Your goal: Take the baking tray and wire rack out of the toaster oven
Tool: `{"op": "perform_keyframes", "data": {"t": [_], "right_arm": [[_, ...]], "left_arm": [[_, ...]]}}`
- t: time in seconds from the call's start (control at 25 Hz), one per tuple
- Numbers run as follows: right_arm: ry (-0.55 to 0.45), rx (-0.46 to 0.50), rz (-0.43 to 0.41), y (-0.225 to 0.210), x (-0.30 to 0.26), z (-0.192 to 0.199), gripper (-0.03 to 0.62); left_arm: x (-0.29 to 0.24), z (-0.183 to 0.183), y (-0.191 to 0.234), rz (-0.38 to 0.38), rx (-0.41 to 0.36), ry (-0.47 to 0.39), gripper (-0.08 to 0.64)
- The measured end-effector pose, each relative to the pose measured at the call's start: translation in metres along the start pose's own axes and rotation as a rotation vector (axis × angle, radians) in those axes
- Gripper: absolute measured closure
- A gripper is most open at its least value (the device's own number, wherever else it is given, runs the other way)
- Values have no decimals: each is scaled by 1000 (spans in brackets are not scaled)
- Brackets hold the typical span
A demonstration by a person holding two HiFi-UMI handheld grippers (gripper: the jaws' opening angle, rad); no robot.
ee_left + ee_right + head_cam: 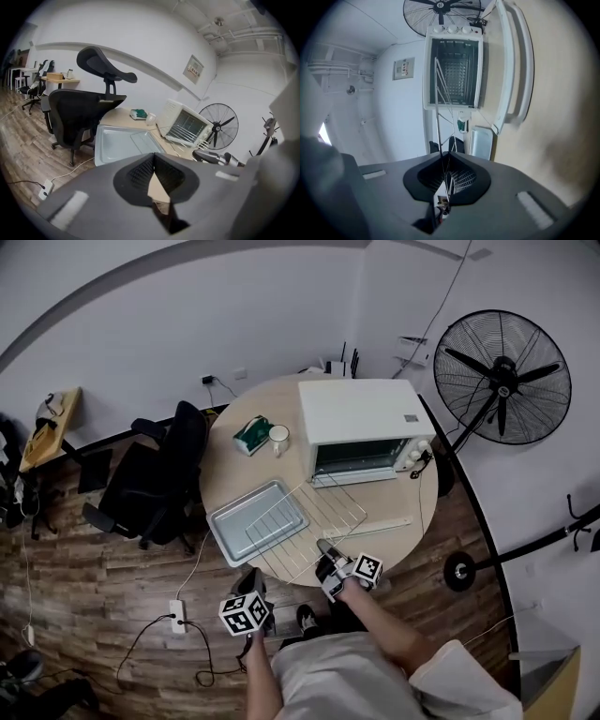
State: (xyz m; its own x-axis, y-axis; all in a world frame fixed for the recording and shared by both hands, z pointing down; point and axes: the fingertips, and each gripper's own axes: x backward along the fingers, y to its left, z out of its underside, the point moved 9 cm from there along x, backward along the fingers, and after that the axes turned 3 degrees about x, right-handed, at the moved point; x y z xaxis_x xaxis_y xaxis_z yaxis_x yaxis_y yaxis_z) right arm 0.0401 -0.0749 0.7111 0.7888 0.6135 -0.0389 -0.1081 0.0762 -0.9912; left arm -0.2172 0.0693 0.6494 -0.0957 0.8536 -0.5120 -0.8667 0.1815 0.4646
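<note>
Down on the round pale-wood worktop [230,465], the head view shows the white boxy toaster oven [361,418] with its door dropped open. Both task things are already outside it. The shallow silver metal baking tray [253,523] lies flat near the front left edge. The thin chrome wire rack [330,507] lies partly over the tray's right side and reaches toward the oven. The right gripper [327,552] is at the rack's near edge, while the left gripper [251,585] hangs off the worktop's front, apart from both. A white mug [279,439] and a green tissue pack [251,432] stand behind the tray.

Left gripper view: its jaws are together with nothing between them, and the tray [122,143] lies beyond them.

Right gripper view: its jaws are clamped on a wire of the rack [439,108], which runs away toward the open oven [452,75].

The rack looks light and stiff but springy, and its thin wires are likely slippery, so an outer rim wire at mid-edge is the best hold. The tray looks rigid and smooth, and its raised rim is the place to pinch.

Around the smooth, level worktop stand a black office chair [155,479] and a large black pedestal fan [506,376], on a wood plank floor [94,577] with a white power strip [176,615]
</note>
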Motion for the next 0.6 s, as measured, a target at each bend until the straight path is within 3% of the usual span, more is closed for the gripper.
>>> {"op": "perform_keyframes", "data": {"t": [0.28,0.6], "right_arm": [[147,-48,25,-3,-42,39,586],[171,-99,80,-11,-73,44,588]], "left_arm": [[6,0,20,-49,35,-5,503],[-3,1,15,-41,27,13,503]]}}
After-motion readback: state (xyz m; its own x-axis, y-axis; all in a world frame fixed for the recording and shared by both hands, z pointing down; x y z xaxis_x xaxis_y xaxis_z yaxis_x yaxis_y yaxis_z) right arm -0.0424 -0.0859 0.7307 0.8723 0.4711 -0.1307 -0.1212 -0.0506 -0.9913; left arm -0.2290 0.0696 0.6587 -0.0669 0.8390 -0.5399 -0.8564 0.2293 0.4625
